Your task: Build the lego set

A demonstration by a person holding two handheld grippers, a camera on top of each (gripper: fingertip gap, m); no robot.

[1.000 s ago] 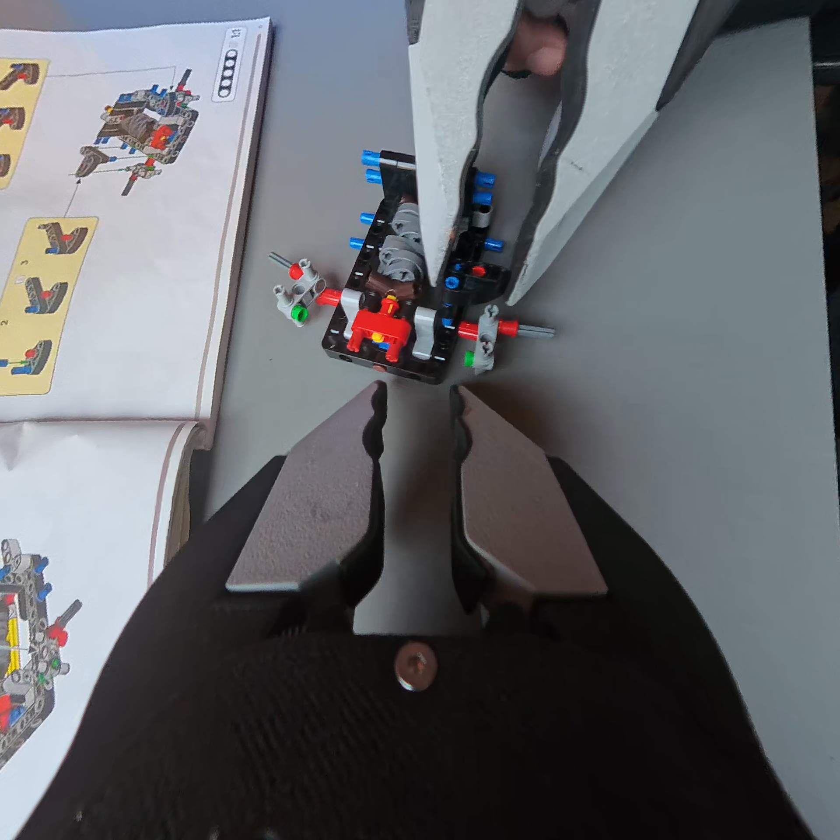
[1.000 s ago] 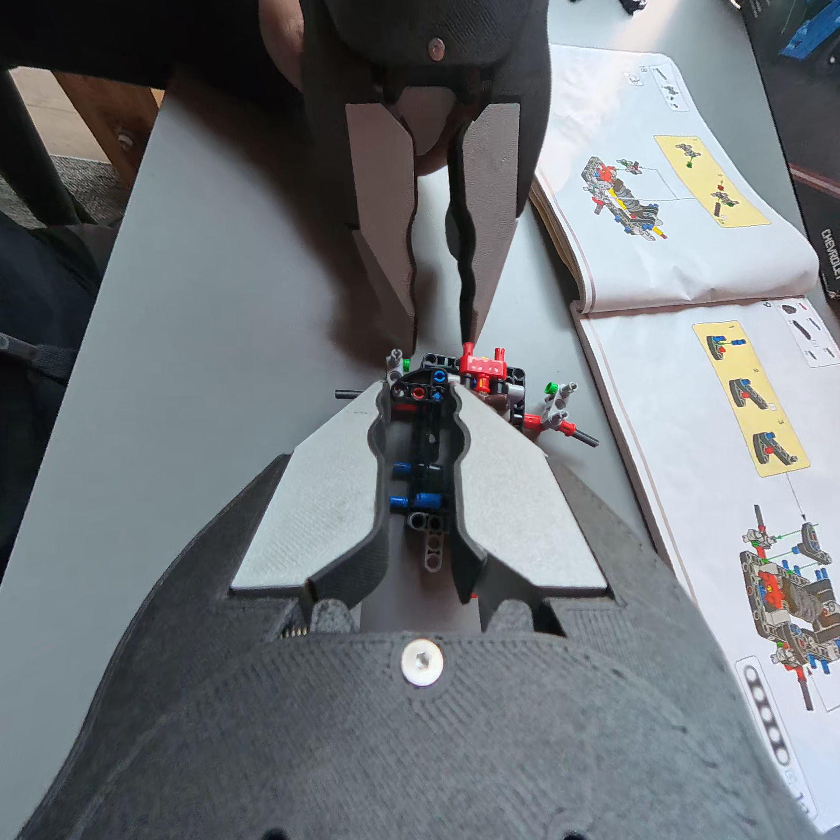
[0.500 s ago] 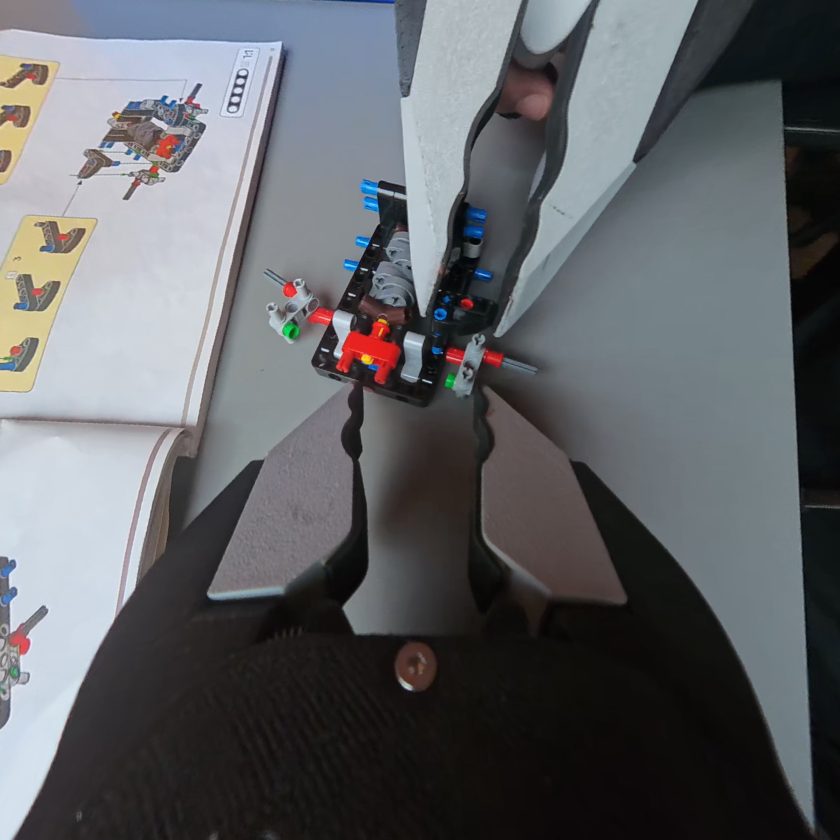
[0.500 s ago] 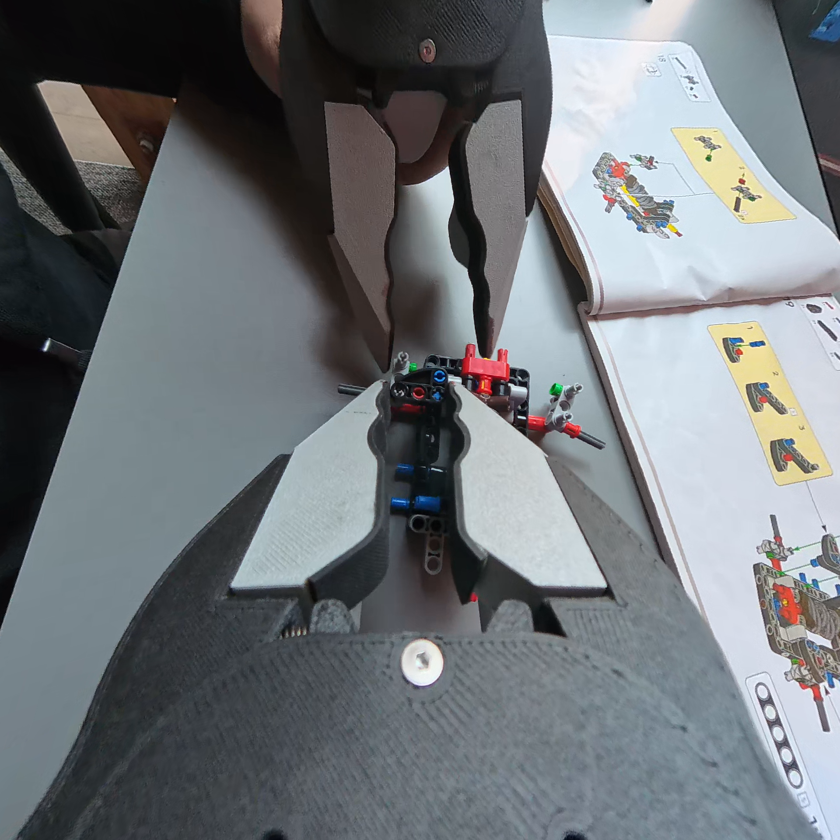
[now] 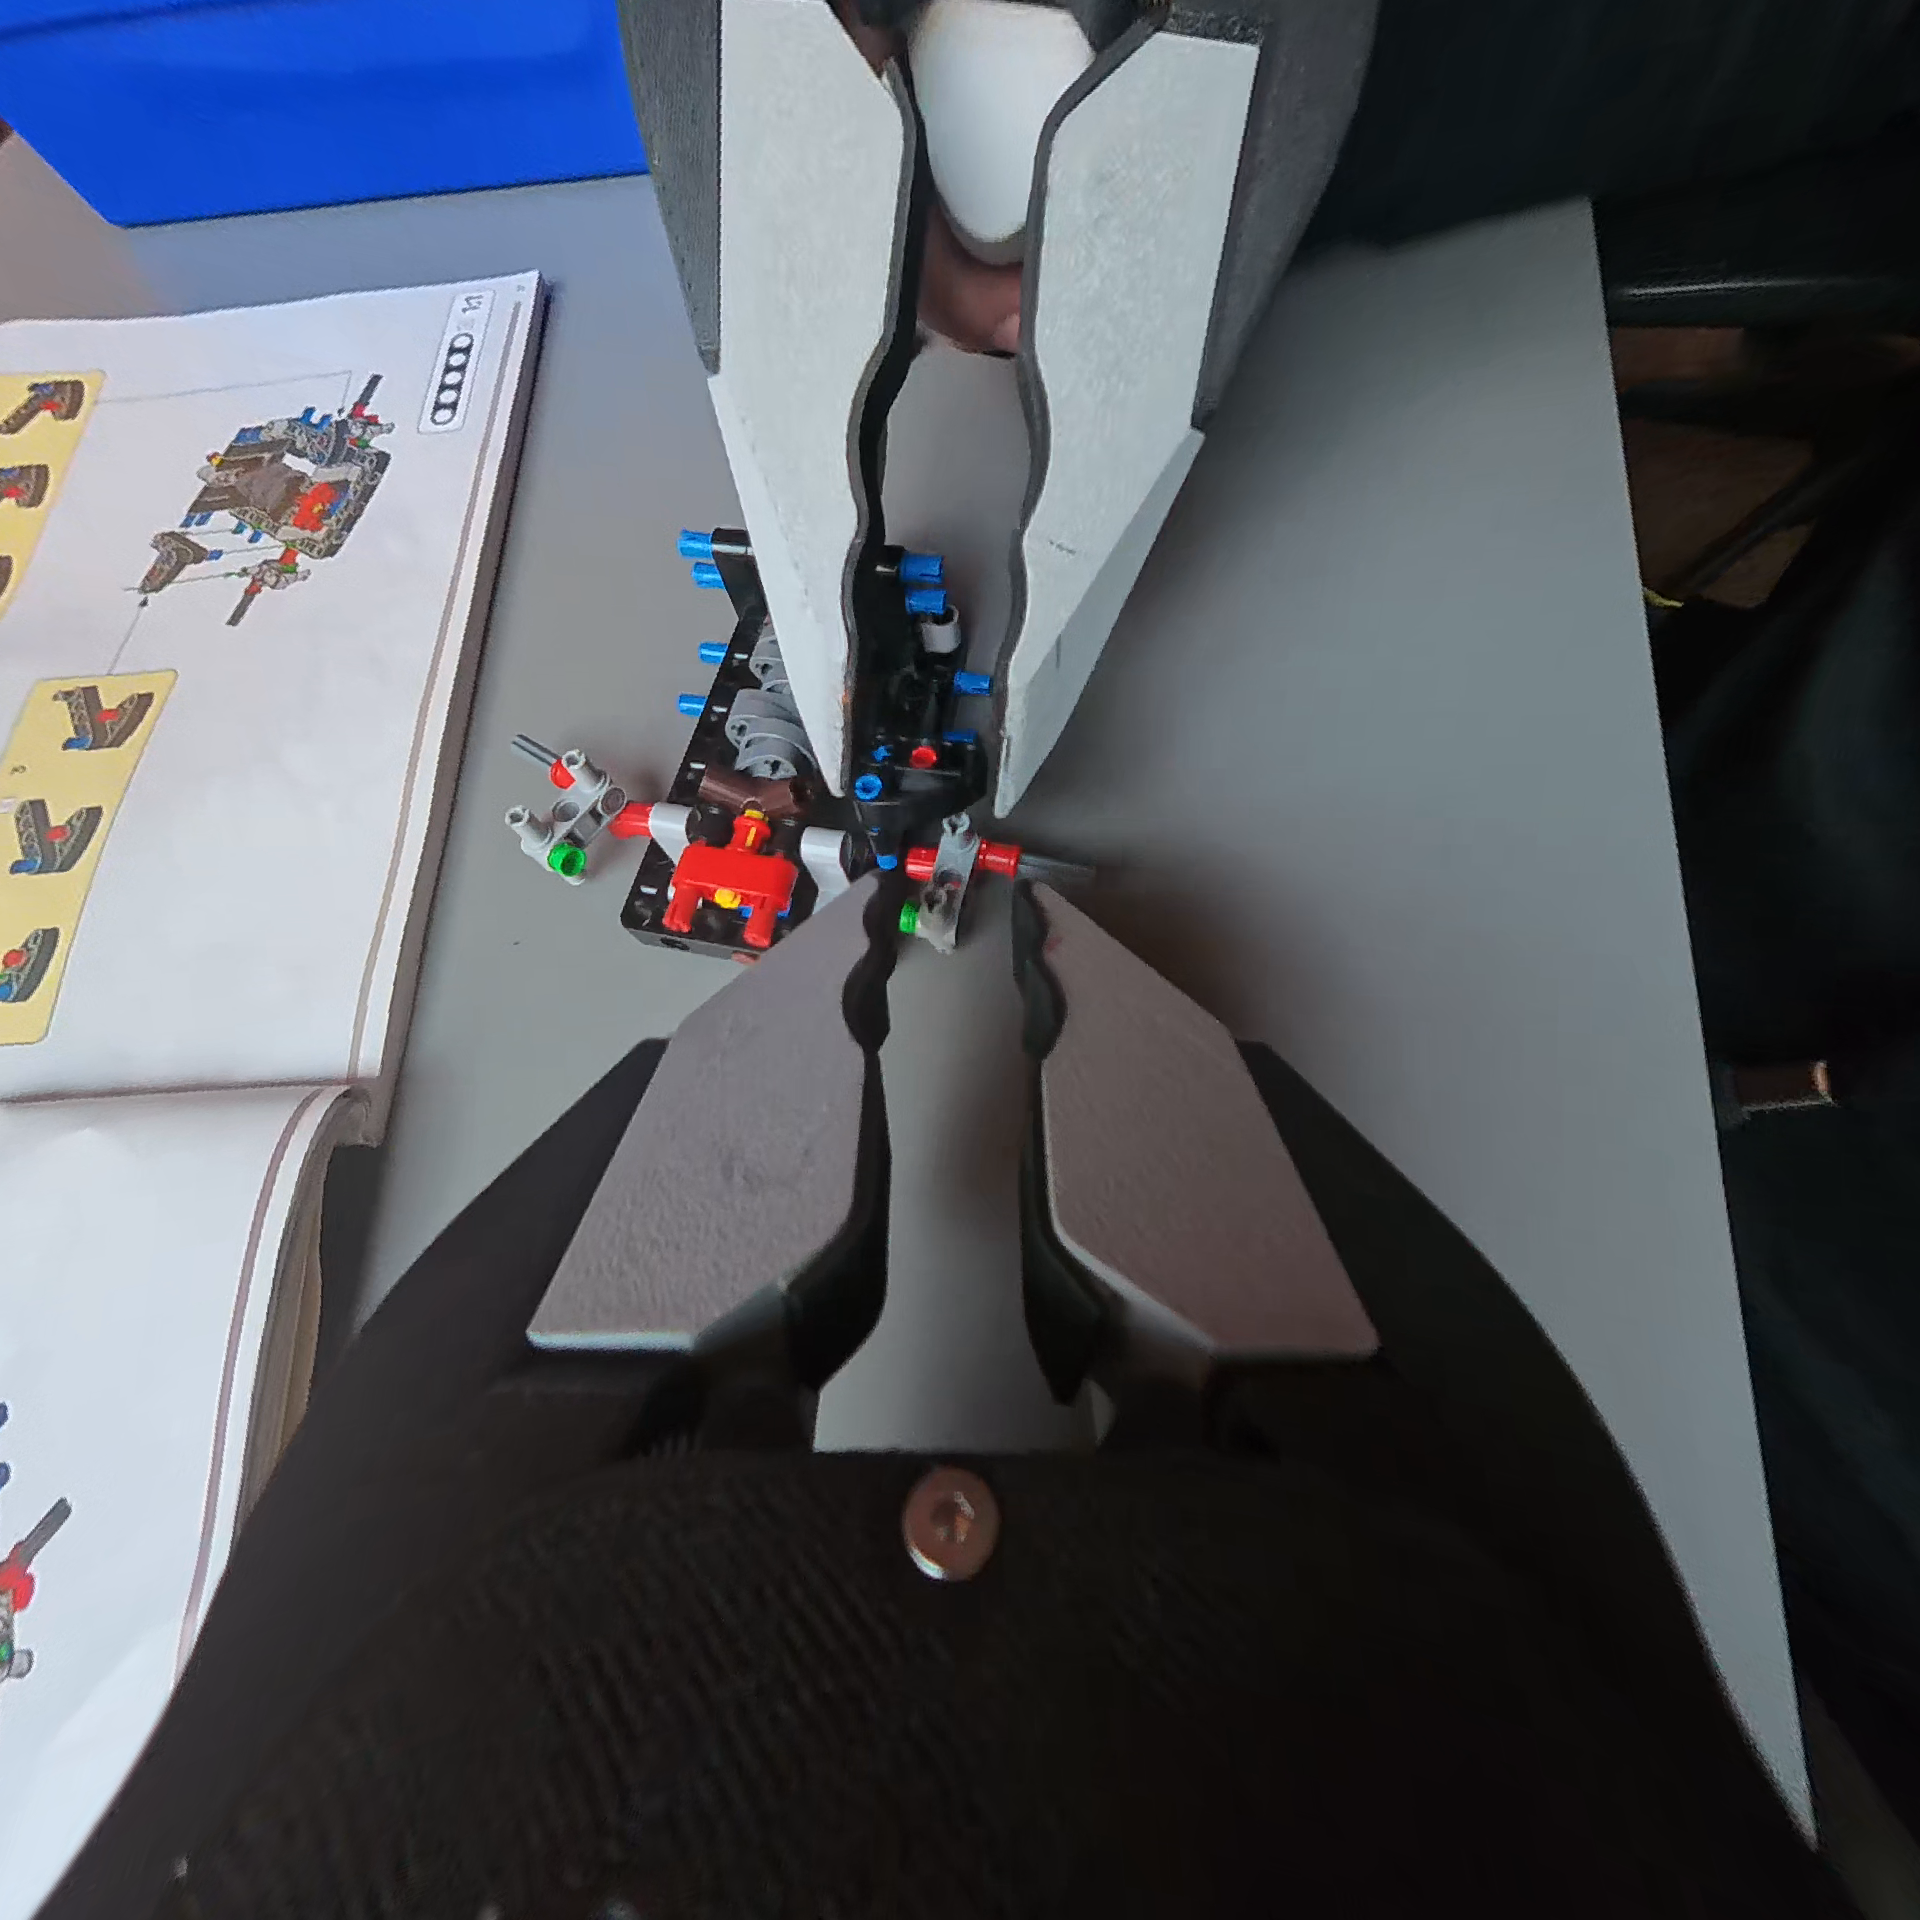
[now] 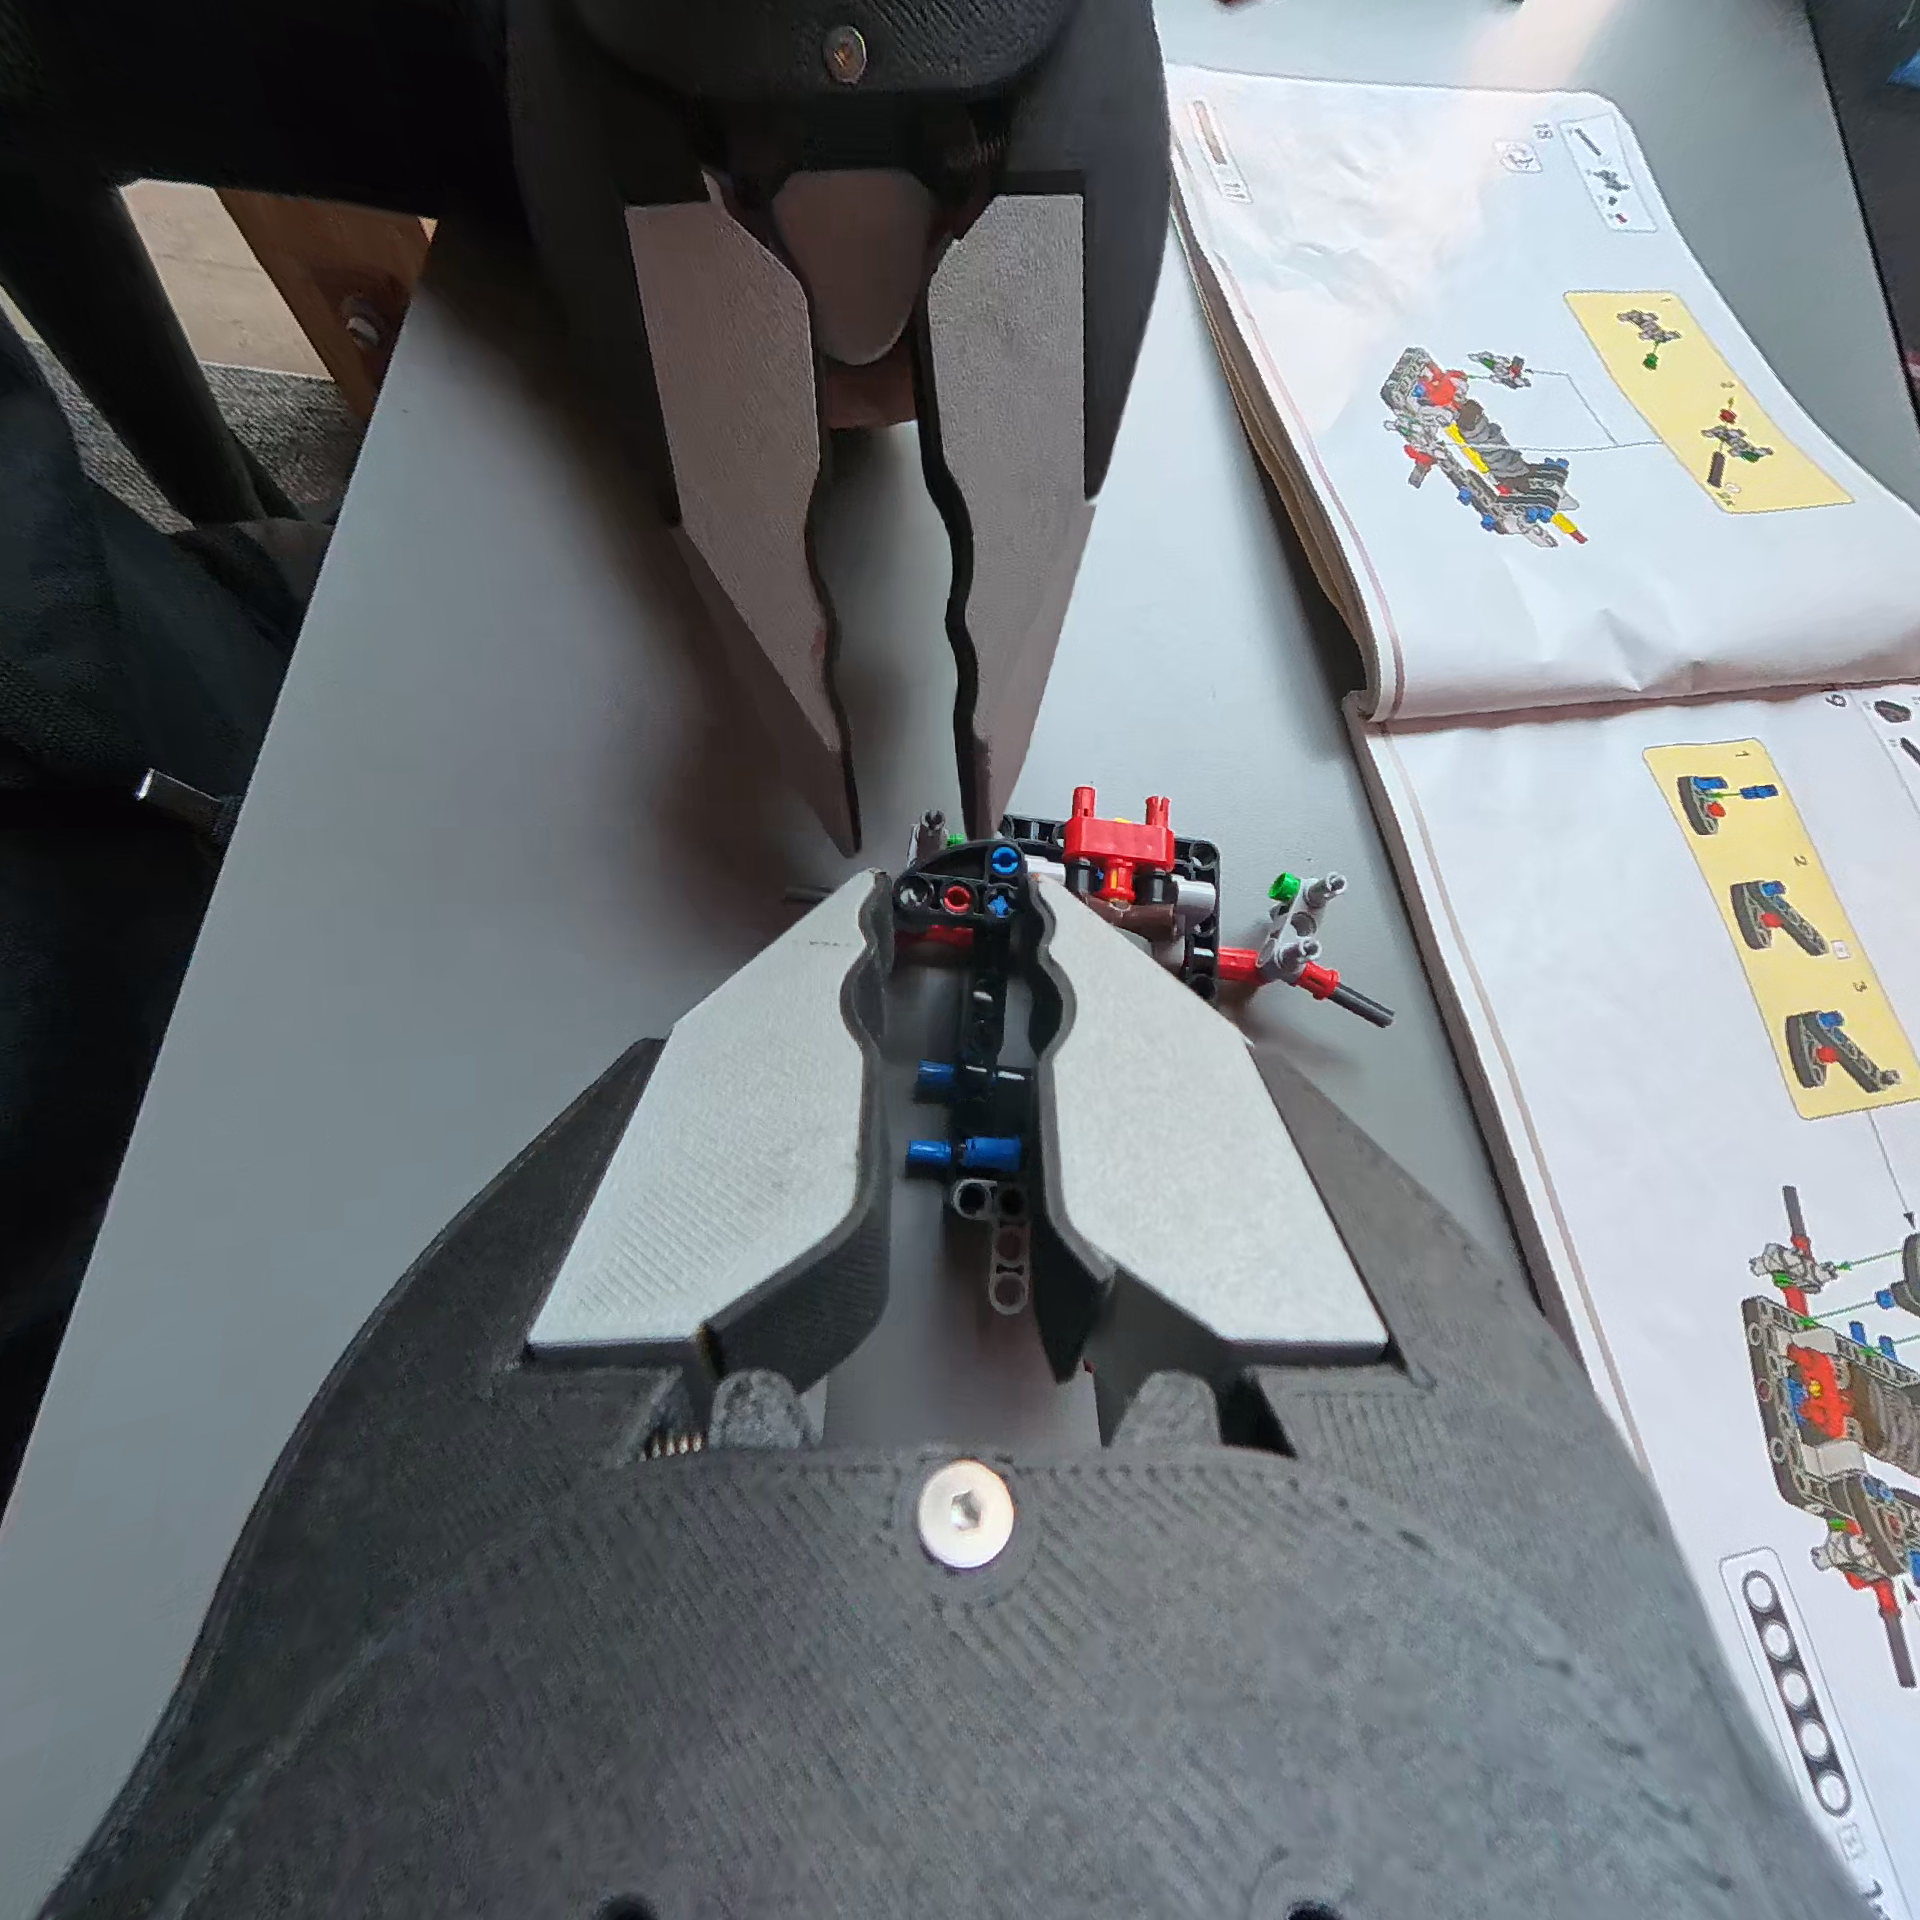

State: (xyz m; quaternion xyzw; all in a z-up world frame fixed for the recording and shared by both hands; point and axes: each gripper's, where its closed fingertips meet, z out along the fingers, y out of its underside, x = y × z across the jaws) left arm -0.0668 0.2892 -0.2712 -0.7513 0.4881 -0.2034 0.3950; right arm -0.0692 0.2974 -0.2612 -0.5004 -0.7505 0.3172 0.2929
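Observation:
The lego assembly (image 5: 727, 883) is a black frame with grey gears, a red block and blue pins, lying on the grey table (image 5: 1299, 727). My right gripper (image 5: 920, 798), with light grey fingers, reaches from the far side and is shut on the frame's black side beam (image 6: 961, 894). My left gripper (image 5: 948, 902), with dark grey fingers, is open. Its tips sit on either side of the small grey connector (image 5: 951, 878) on the red axle at the frame's right end, without touching it. In the right wrist view the left gripper (image 6: 909, 831) points down at that end.
An open instruction booklet (image 5: 260, 675) lies left of the assembly and also shows in the right wrist view (image 6: 1558, 416). A second grey connector (image 5: 566, 826) sticks out on the frame's left end. A blue box (image 5: 312, 94) stands at the back left. The table edge (image 5: 1621, 727) runs close on the right. My two grippers' fingertips are within a few centimetres of each other.
My left gripper opened wide, then moved forward and to the right and narrowed around the grey connector. My right gripper kept its hold on the black beam.

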